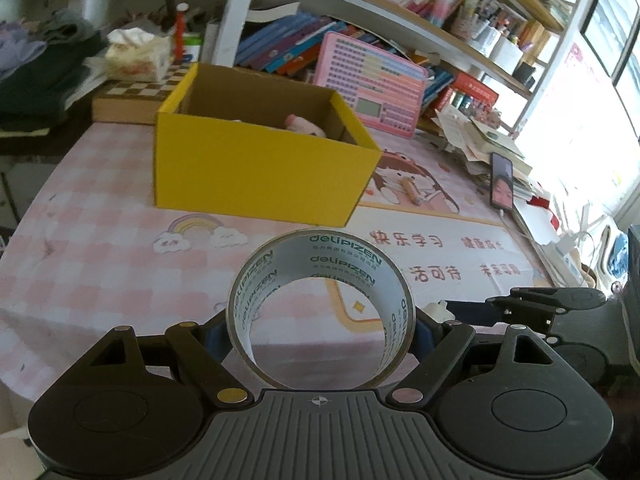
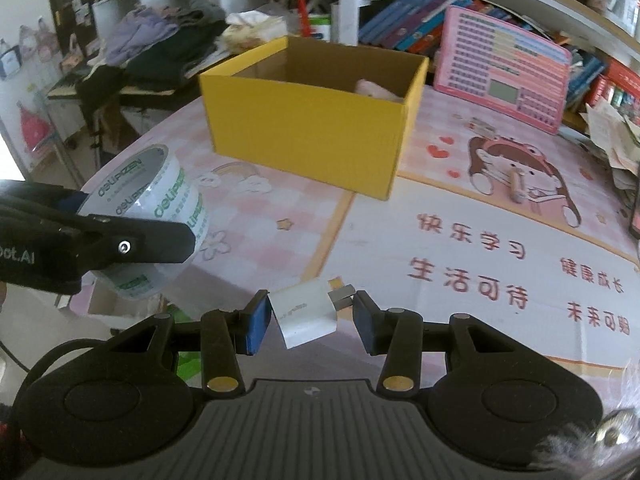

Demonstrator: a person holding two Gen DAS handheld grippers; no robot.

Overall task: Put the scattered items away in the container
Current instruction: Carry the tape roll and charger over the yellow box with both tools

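Tape roll [image 1: 320,312] sits pinched in my left tool [image 1: 320,326]; I should carry it level over the far yellow box [image 1: 256,176]. Right tool [image 2: 312,320], spread, straddles the charger [image 2: 306,314].

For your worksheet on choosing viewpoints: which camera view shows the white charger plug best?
The right wrist view. The plug lies between the right gripper's open blue fingers, with its metal prongs visible. The left wrist view shows only a small white bit past the tape roll in the left gripper.

Left tool [image 1: 320,330]: clamped on tape roll [image 1: 320,312], above table [image 1: 100,216]
Yellow box [image 1: 256,176]: ahead, holding possibly a pink toy [image 1: 302,123]
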